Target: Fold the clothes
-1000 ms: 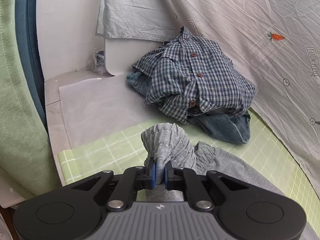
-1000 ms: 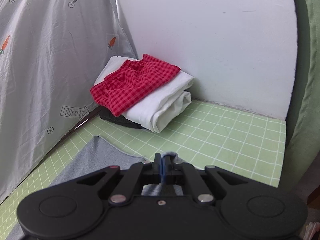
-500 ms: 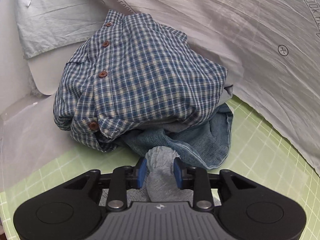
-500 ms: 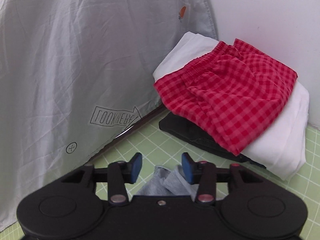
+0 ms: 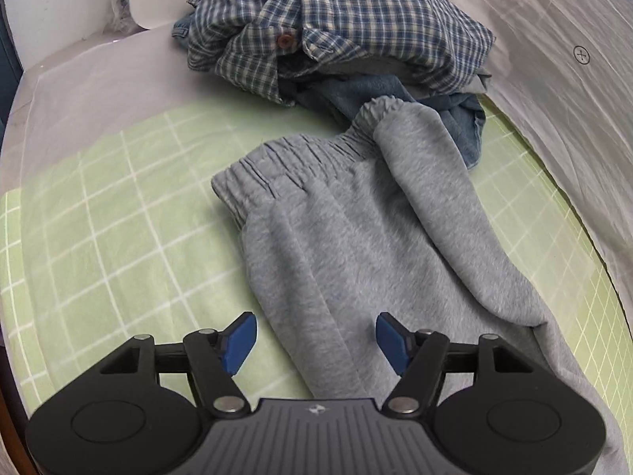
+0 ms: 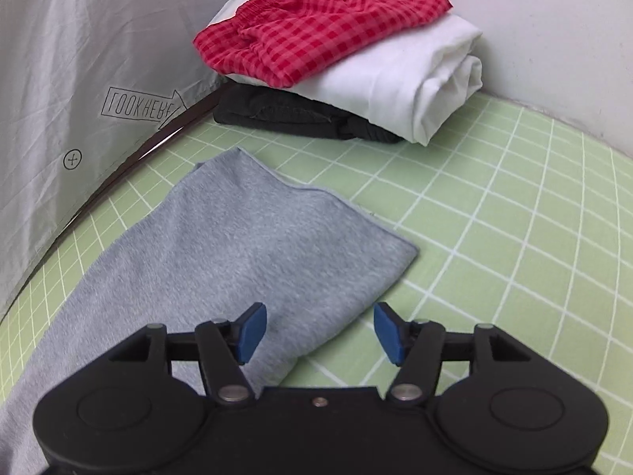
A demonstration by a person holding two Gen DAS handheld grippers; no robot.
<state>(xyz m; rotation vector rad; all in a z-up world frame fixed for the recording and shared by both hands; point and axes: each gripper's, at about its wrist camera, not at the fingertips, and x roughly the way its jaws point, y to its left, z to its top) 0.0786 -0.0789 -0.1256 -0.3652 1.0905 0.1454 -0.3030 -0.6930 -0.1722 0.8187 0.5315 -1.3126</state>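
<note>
Grey sweatpants [image 5: 356,245] lie flat on the green grid mat [image 5: 99,237], their elastic waistband [image 5: 285,158] toward a heap of unfolded clothes. My left gripper [image 5: 316,342] is open just above the pants, nothing between its blue pads. In the right wrist view the leg end of the grey sweatpants [image 6: 245,237] lies flat on the mat [image 6: 514,237]. My right gripper [image 6: 318,332] hovers open over its near edge, holding nothing.
A blue plaid shirt [image 5: 348,19] sits on blue jeans [image 5: 467,118] behind the waistband. A folded stack stands at the far right: red checked shorts [image 6: 316,27], white cloth [image 6: 427,83], dark garment [image 6: 285,114]. A grey printed sheet [image 6: 79,59] hangs along the back.
Both grippers let go of the grey sweatpants and opened wide. They pulled back, and the pants now lie spread on the mat.
</note>
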